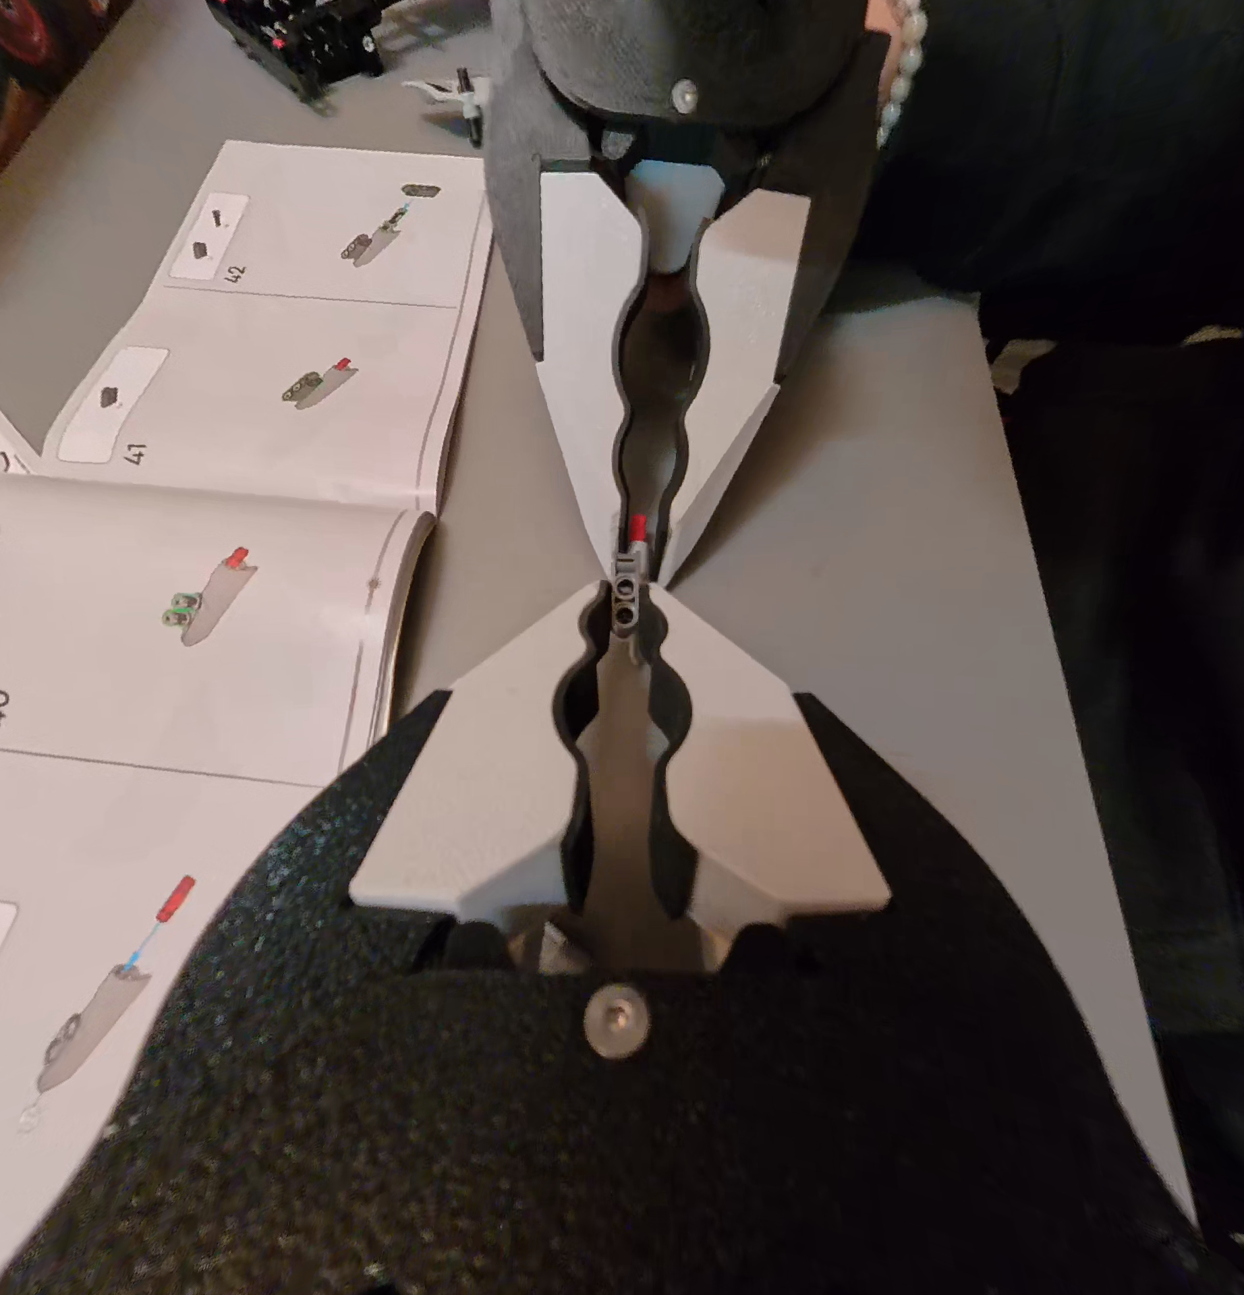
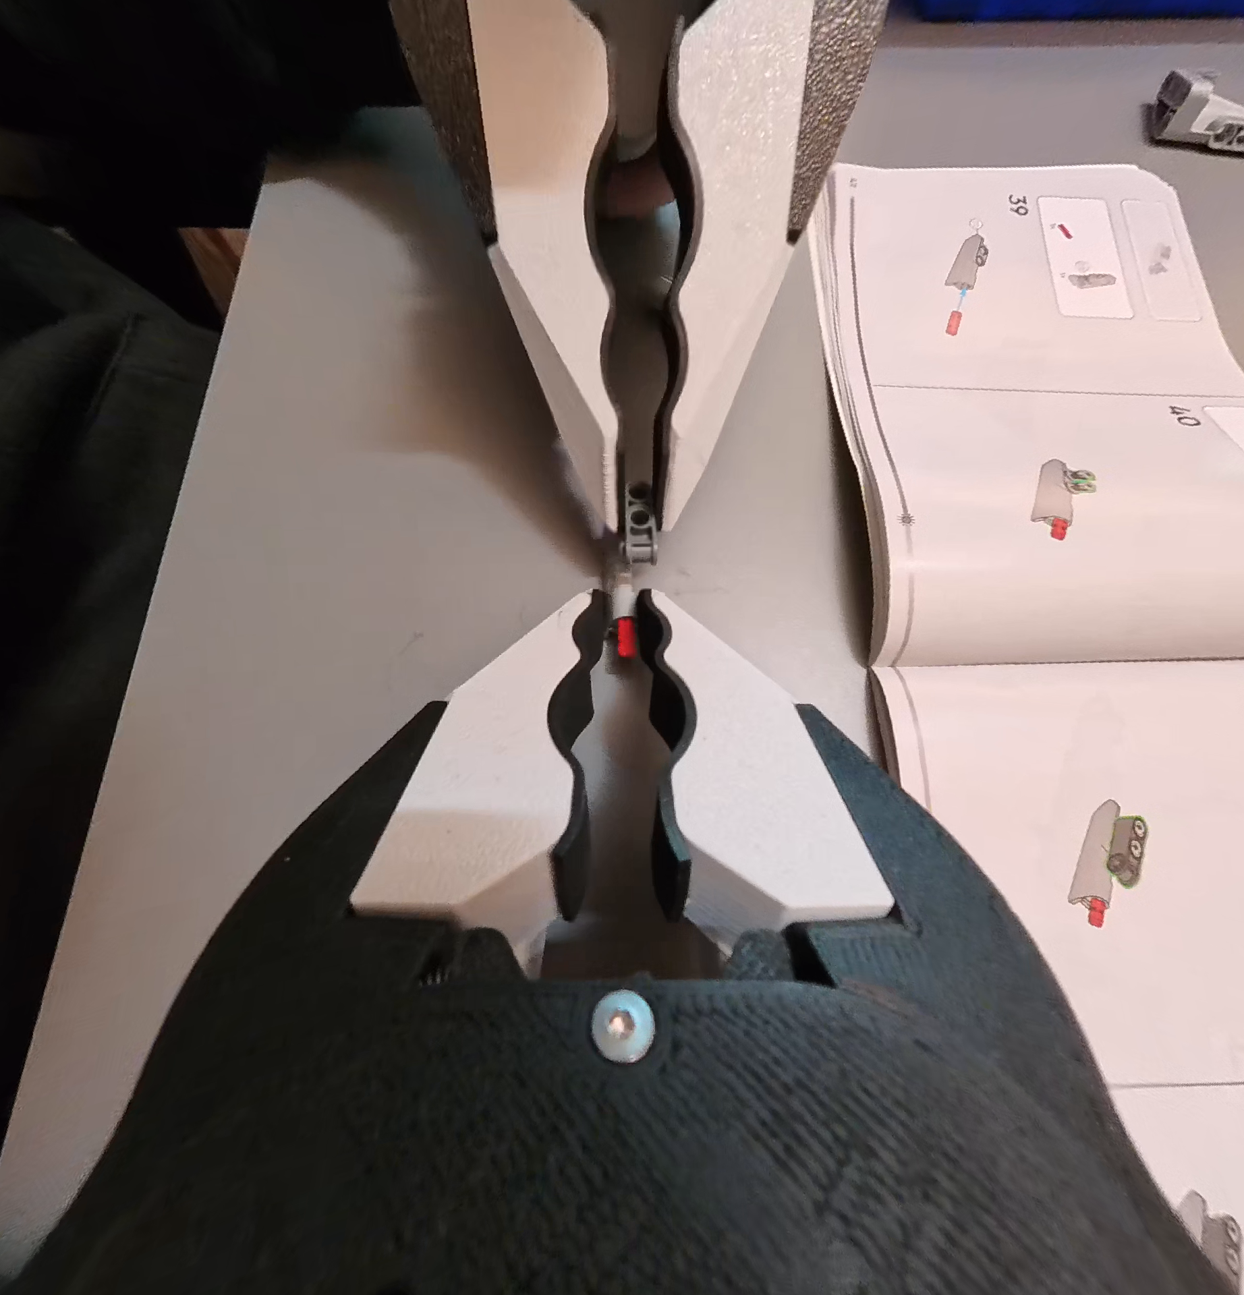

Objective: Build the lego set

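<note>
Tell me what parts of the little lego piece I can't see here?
- Left wrist view: the sides of the grey piece are covered by the left gripper.
- Right wrist view: the right gripper hides part of the red pin.
- Both views: the join is too small to judge.

A grey table [image 1: 850, 560] carries an open instruction booklet [image 1: 269, 434], a black lego assembly [image 1: 304, 42] and loose small parts [image 1: 458, 98].
</note>
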Tool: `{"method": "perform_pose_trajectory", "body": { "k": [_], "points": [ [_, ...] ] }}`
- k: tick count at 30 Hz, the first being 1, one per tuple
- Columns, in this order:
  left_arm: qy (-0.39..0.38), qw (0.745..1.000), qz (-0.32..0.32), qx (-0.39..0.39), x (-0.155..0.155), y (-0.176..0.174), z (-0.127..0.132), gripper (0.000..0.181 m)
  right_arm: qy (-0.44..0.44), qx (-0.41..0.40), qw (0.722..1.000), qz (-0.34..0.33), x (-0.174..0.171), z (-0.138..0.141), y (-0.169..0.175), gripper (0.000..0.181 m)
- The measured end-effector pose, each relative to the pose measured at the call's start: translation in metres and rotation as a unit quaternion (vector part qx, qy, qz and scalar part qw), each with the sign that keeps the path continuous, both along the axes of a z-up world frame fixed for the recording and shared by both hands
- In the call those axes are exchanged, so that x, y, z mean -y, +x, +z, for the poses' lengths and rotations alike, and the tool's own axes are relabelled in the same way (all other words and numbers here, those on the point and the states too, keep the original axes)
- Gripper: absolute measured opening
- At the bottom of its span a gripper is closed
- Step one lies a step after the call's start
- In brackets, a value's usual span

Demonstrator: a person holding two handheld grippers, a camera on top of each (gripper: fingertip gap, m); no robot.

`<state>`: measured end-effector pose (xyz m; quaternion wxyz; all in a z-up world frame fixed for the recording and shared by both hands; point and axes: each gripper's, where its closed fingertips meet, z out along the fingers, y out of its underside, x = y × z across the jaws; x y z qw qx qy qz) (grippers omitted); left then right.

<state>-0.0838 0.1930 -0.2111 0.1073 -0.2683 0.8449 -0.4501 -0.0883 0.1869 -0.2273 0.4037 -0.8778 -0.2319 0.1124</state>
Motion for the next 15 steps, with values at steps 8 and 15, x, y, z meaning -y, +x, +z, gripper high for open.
{"method": "perform_pose_trajectory", "body": {
  "k": [8,15],
  "points": [
    [0.002,1.000,-0.011,0.003,0.002,-0.003,0.000,0.004,0.007,0.012,1.000,-0.005,-0.001,0.000,0.002,0.009],
    [-0.018,1.000,-0.009,0.015,0.006,-0.001,0.007,0.005,0.032,0.053,0.998,0.000,-0.001,0.000,0.002,0.008]
  ]
}}
